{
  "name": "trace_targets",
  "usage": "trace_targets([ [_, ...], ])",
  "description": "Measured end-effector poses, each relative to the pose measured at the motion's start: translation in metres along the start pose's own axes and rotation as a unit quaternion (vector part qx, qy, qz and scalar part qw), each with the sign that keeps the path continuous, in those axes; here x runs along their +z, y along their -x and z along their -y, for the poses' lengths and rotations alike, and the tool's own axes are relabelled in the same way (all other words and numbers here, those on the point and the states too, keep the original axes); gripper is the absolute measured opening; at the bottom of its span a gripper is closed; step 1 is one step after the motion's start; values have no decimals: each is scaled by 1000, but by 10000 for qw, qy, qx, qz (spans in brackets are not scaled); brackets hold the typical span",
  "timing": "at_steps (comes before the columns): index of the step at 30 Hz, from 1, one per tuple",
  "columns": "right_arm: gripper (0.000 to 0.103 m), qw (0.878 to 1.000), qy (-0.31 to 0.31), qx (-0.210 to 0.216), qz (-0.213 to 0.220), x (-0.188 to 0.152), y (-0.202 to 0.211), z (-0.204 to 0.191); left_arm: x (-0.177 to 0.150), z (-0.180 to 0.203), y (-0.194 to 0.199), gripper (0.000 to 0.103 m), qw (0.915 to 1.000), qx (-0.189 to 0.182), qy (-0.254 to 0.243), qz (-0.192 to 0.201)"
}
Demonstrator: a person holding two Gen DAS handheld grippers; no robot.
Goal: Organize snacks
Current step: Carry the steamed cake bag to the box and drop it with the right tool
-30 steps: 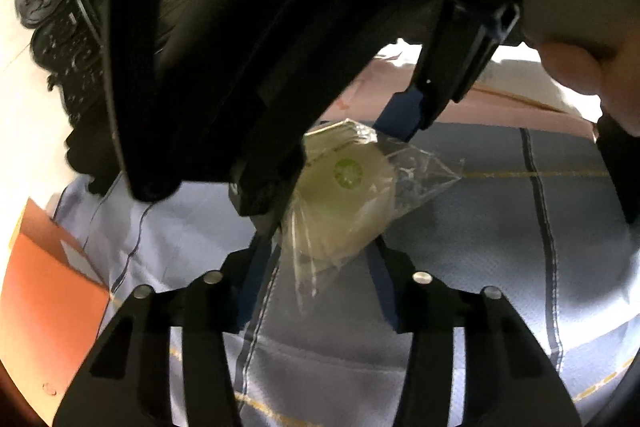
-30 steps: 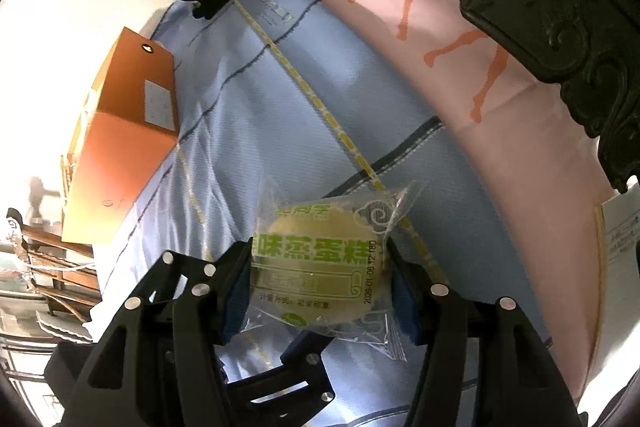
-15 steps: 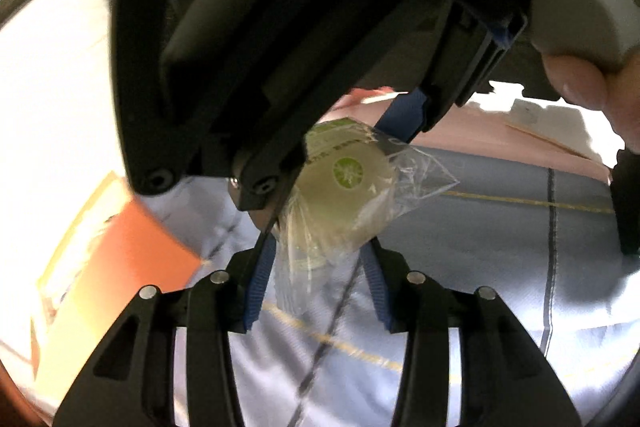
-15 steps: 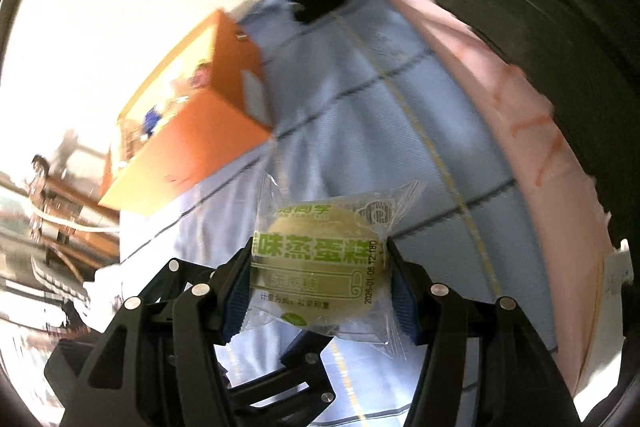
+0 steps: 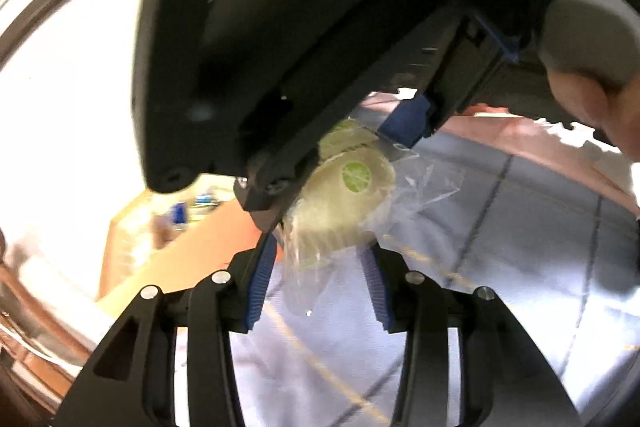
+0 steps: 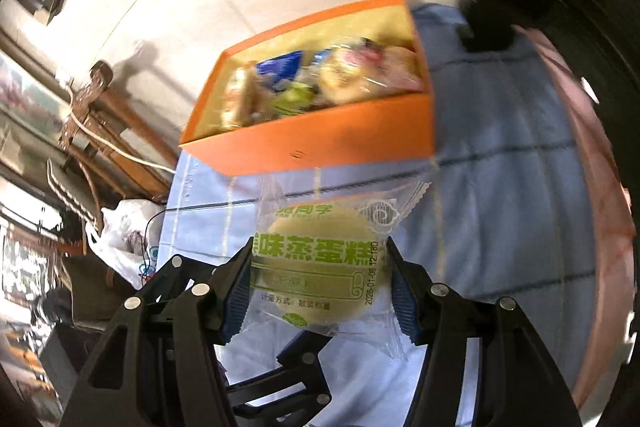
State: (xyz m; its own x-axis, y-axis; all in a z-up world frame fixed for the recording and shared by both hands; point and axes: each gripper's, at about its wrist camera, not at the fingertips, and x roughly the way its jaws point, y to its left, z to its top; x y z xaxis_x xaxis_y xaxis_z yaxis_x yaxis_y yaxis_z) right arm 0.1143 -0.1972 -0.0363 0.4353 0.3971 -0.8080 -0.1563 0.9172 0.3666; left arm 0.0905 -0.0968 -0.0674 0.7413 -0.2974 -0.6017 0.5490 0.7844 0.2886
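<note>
while in right claw [image 6: 320,293], one wrapped cake [image 6: 318,259]; one orange box [image 6: 320,145]

A round, pale yellow steamed cake [image 6: 320,267] sits sealed in a clear wrapper printed with green Chinese characters and a date along one edge. It hangs above the blue striped cloth, label facing up, its crimped ends sticking out loose. Beyond it stands an open orange box [image 6: 320,143], its yellow inside heaped with other wrapped snacks [image 6: 320,83], one blue, one green, though they're too blurred to name.
</note>
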Motion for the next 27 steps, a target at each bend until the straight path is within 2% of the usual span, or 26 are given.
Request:
trace_targets([
  [4,60,9997,243,55,-70,26,-11,-25,1,-29,-5,41,9998,170,104,-28],
  [11,60,9985,532,115,-43,89,-33,-64,18,-109,-51,41,9987,491,164,-27],
  [16,60,9979,636,147,-2,137,-49,-78,31,-152,-75,41,9978,637,184,-7],
  [20,60,9977,649,187,-20,163,-63,-80,35,-175,-92,40,9974,695,190,-70],
  [26,60,9976,669,191,-62,180,-78,-73,35,-175,-125,40,9973,693,219,-106],
  [27,64,9976,668,191,-62,182,-81,-72,34,-179,-128,44,9973,648,312,-120],
])
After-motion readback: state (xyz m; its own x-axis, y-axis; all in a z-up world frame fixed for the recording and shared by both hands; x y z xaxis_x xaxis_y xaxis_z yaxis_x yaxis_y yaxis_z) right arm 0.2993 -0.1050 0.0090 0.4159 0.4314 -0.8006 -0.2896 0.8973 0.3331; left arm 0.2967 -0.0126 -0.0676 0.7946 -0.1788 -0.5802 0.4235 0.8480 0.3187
